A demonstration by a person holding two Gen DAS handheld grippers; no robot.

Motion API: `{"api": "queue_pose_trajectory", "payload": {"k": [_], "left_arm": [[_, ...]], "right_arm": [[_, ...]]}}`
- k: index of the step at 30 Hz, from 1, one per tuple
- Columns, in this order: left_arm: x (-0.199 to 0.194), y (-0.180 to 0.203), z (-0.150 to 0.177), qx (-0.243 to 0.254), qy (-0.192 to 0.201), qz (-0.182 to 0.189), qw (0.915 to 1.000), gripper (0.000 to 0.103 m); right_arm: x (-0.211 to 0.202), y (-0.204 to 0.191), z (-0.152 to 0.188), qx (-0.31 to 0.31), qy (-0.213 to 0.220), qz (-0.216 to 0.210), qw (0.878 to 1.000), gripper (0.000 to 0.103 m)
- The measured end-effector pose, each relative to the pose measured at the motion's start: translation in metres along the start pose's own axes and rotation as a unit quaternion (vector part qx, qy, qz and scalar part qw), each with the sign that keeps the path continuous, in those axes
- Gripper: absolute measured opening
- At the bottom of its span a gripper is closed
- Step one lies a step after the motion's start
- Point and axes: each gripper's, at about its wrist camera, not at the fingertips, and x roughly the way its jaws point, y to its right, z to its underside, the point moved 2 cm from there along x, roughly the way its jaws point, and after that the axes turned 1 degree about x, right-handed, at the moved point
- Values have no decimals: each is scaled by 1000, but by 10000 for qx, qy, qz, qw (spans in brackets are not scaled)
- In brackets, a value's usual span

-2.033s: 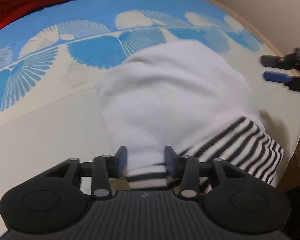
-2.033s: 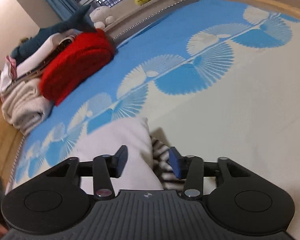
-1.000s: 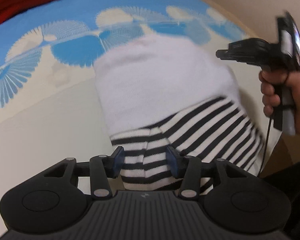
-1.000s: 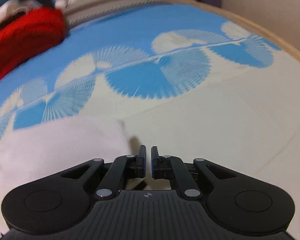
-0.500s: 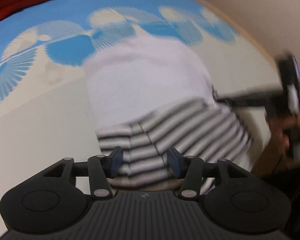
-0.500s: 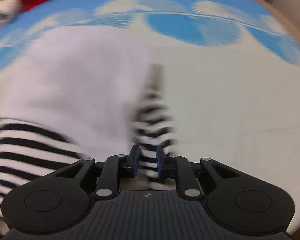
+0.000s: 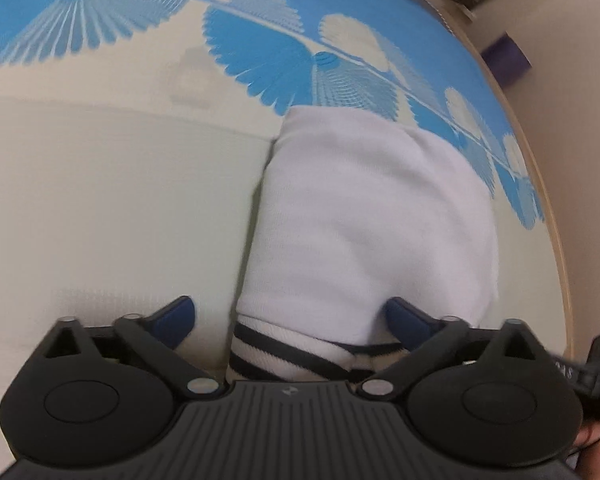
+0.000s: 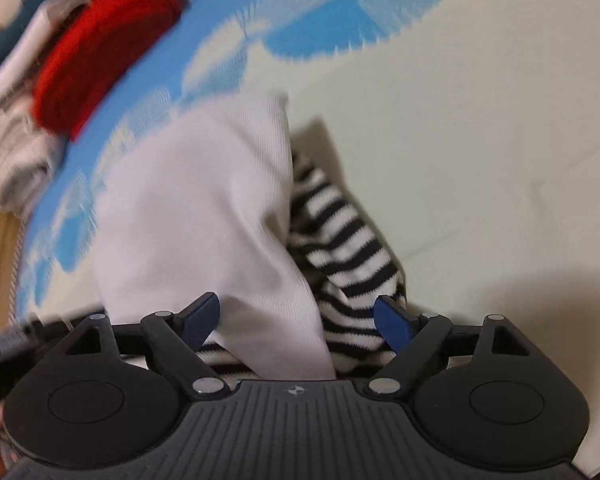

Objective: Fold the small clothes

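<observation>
Both grippers tilt steeply down over the white garment (image 7: 372, 216) lying folded on the bedspread (image 7: 100, 200). The left gripper (image 7: 290, 314) and right gripper (image 8: 296, 316) are opening, pads clear of the striped cuff (image 8: 340, 240) between them

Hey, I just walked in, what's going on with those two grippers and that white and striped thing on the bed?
A person with a handheld gripper in each hand is folding a small white garment with black-and-white striped sleeves on a blue-patterned bedspread. The left gripper and the right gripper are both at the near edge of the garment, their jaws opening, fabric between them but not pinched. A pile of folded clothes, a red piece on top, sits farther back.
</observation>
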Motion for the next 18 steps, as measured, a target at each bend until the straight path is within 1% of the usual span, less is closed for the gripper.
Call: {"api": "queue_pose_trajectory", "payload": {"k": [2,5,6,8,9,10,11,12,13,14,15,16,17,18], "left_arm": [[6,-1,-3,-53,65,132,9999,103],[10,5,-8,46,145,217,9996,103],[11,6,-8,56,164,271,9995,103],[13,6,-8,106,220,321,9992,102],[13,8,-9,152,235,302,9992,101],[12,11,-9,219,261,337,9989,90],[12,14,-11,281,271,440,9983,83],[10,16,-12,321,294,417,9982,79],[8,18,-13,364,303,438,9979,67],[4,20,-15,409,332,447,9976,58],[1,20,-17,432,366,475,9973,53],[-3,20,-19,441,403,520,9969,46],[-8,19,-22,446,447,569,9964,42],[-13,18,-25,452,522,613,9957,41]], "right_arm": [[2,-6,2,-239,59,66,9997,87],[4,-11,-1,-293,89,95,9995,87],[3,-12,-1,-312,100,90,9994,85],[4,-13,-2,-394,144,73,9991,77],[4,-12,-5,-420,157,35,9990,66],[6,-11,-6,-434,164,-42,9989,51],[5,-13,-6,-440,174,-147,9988,46],[3,-16,-7,-479,230,-169,9984,31],[3,-20,-7,-557,294,-183,9978,12],[2,-25,-8,-641,338,-237,9971,8],[1,-30,-9,-698,395,-259,9964,8],[0,-34,-9,-757,462,-224,9958,7],[0,-38,-10,-797,519,-202,9953,7],[-1,-41,-12,-799,575,-222,9949,7]]}}
